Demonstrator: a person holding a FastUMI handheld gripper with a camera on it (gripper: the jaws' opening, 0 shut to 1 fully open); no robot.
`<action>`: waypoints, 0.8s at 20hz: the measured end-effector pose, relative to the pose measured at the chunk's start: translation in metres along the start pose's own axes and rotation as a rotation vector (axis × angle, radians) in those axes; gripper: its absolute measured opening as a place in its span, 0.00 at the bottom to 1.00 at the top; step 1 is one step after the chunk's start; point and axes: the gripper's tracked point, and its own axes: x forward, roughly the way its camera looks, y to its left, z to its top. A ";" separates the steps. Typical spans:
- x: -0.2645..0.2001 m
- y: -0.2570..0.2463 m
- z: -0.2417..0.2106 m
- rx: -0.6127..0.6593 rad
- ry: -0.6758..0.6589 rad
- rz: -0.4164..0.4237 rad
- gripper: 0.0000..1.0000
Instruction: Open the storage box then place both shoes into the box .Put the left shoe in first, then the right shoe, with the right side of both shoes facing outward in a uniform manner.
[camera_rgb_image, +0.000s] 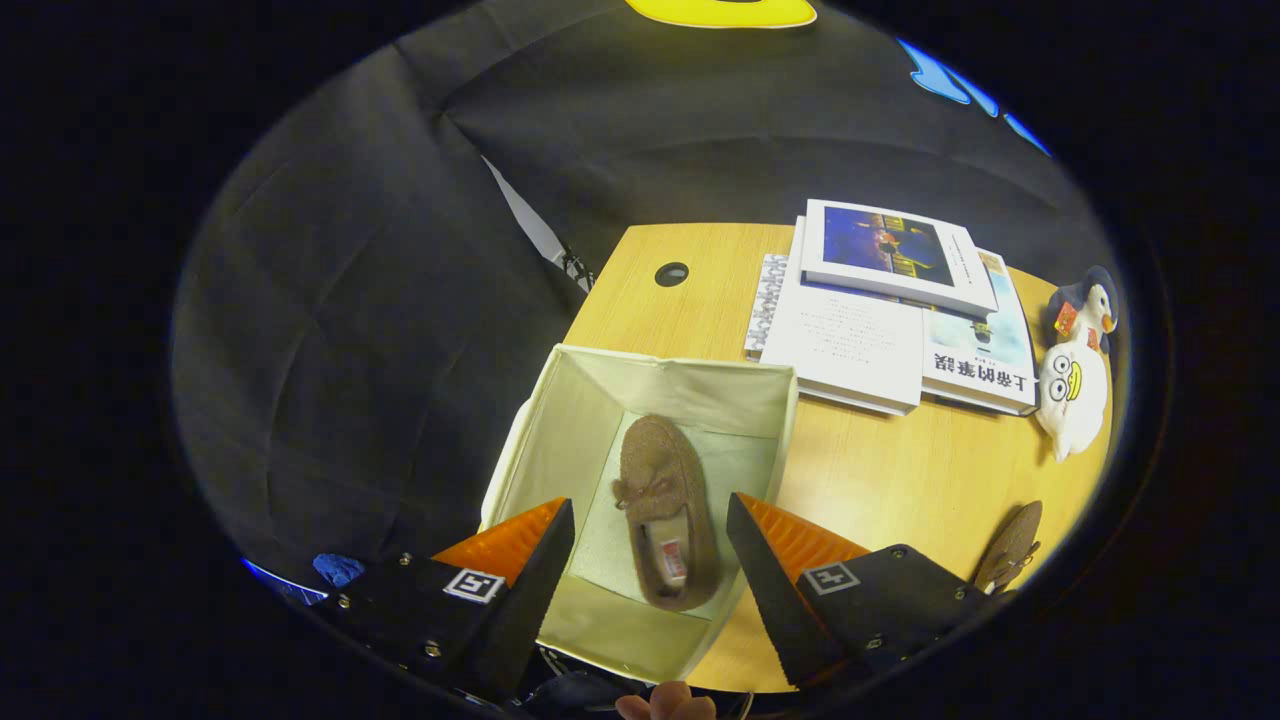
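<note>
- Fingertips of a hand (668, 703) show at the very near edge, below the gripper.
- Gripper (650, 575): its two wedge-shaped fingers stand wide apart and hold nothing; each carries a small square marker on its body.
- Between and just beyond the fingers sits the box (560, 420), open at the top. It is a soft, cream fabric cube with creased, slightly sagging walls and a pale flat floor.
- On that floor lies one shoe (662, 505), a brown fuzzy moccasin with a small bow on its upper and a light insole label at the heel. It rests sole down, toe pointing far, heel near, roughly in line with the gap between the fingers and below them.
- Second shoe (1010, 548), the same brown, lies on the table (880, 470) to the right of the right finger, outside the box and well apart from it; the finger hides part of it.
- Table: smooth light wood grain, with a round dark cable hole (671, 274) on the far side.
- Far right of the box lies a stack of books (880, 320), flat and glossy, the top one with a dark blue cover picture.
- Right of the books lie two plush toys (1075, 385), a white one near and a dark penguin-like one behind it.
</note>
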 end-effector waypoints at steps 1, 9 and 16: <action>-0.007 -0.004 0.002 -0.003 -0.013 0.002 0.93; -0.072 -0.064 0.003 -0.030 -0.103 -0.021 0.93; -0.111 -0.129 -0.018 -0.016 -0.146 -0.045 0.93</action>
